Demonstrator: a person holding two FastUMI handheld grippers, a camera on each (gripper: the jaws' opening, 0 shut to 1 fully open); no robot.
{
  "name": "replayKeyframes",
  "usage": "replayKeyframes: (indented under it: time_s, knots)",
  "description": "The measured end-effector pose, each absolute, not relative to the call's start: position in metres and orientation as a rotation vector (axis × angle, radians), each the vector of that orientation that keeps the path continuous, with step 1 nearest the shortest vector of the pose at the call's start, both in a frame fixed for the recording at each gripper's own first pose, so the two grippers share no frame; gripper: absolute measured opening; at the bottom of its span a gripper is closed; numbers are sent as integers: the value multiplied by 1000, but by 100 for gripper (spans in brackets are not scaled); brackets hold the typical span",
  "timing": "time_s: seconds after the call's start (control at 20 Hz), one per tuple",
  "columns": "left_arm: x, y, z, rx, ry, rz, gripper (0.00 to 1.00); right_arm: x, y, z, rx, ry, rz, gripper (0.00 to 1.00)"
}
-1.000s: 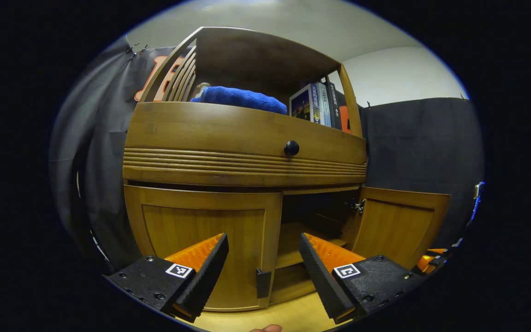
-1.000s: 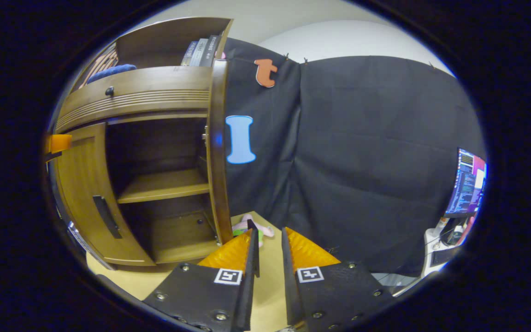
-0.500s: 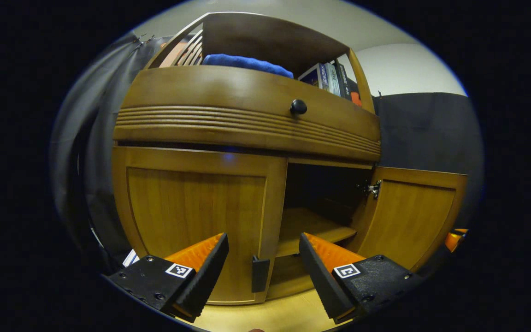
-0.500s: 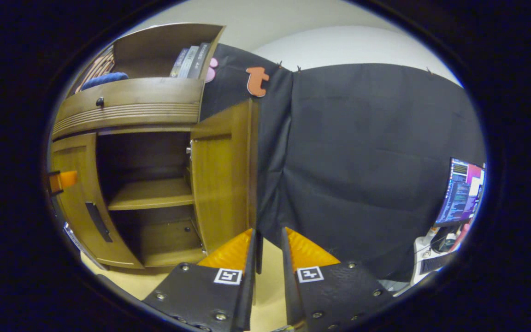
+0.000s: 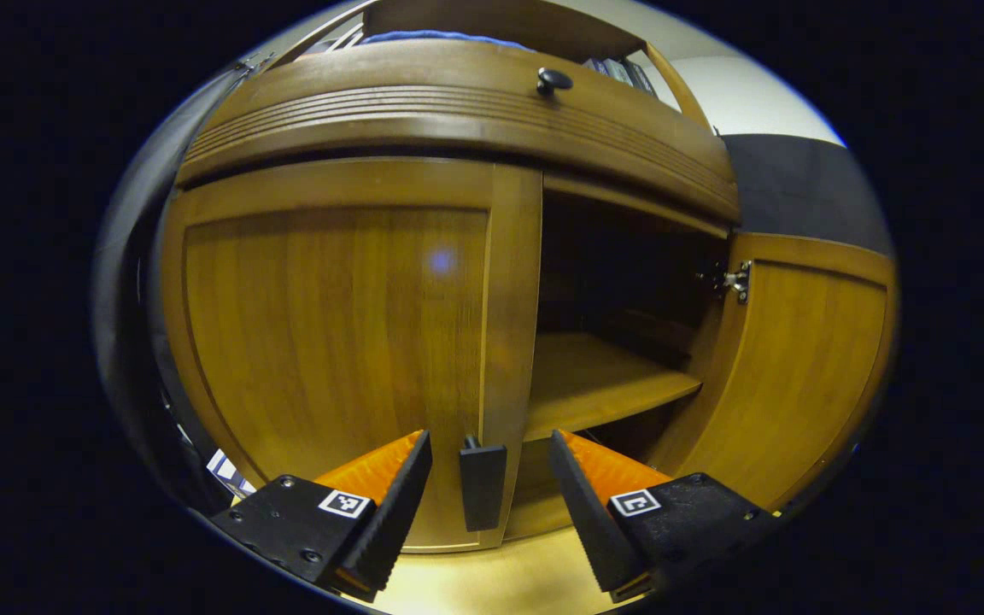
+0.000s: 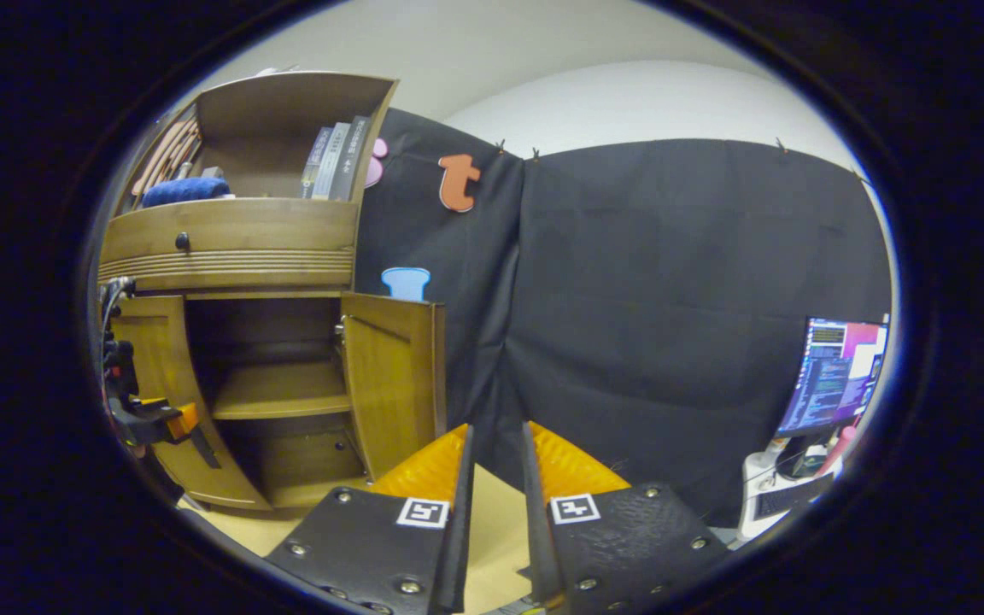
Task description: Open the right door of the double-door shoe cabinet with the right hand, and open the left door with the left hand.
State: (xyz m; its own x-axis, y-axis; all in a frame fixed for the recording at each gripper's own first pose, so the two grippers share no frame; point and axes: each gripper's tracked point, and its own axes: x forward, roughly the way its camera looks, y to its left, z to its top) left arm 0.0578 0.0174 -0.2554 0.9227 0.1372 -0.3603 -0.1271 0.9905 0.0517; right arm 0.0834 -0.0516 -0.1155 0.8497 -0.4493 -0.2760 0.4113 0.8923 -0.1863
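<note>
The wooden shoe cabinet's left door (image 5: pixel 330 342) is closed. Its black handle (image 5: pixel 482 483) stands between the spread fingers of my left gripper (image 5: pixel 489 440), which is open and not touching it. The right door (image 5: pixel 799 367) hangs open, showing a dark inside. In the right gripper view the same open right door (image 6: pixel 394 376) stands off to the left, well clear of my right gripper (image 6: pixel 497 430). That gripper's fingers are almost together, with only a thin gap and nothing in it. The left gripper (image 6: pixel 159 420) also appears far off at the left door's handle.
A drawer with a black knob (image 5: pixel 553 79) runs above the doors. An inner shelf (image 5: pixel 603 384) crosses the open half. A blue towel (image 6: pixel 184 190) and books (image 6: pixel 334 158) sit on top. A monitor (image 6: pixel 834 376) stands far right; the floor (image 6: pixel 492 530) is light wood.
My left gripper has come closer and lower, and the left door's handle now sits between its fingers. My right gripper has backed away from the right door, which stands wider open.
</note>
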Motion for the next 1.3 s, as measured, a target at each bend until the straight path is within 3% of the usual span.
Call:
replayKeyframes:
  time_s: [0.2, 0.25, 0.4, 0.75, 1.2, 1.3]
  knots:
    - [65, 21, -270, 29, 378, 156, 76, 76, -62, -110, -119, 322, -498, 29]
    - [66, 24, -272, 32, 384, 173, 63, 76, -64, -110, -117, 327, -505, 29]
    - [67, 26, -276, 26, 392, 187, 36, 77, -65, -110, -118, 330, -512, 29]
    - [60, 23, -274, 1, 378, 206, 33, 105, -42, -97, -125, 295, -394, 29]
    - [22, 18, -264, -27, 346, 303, 32, 144, -19, -92, -111, 274, -149, 29]
    - [11, 18, -263, -35, 340, 326, 32, 156, -9, -91, -98, 267, -82, 24]
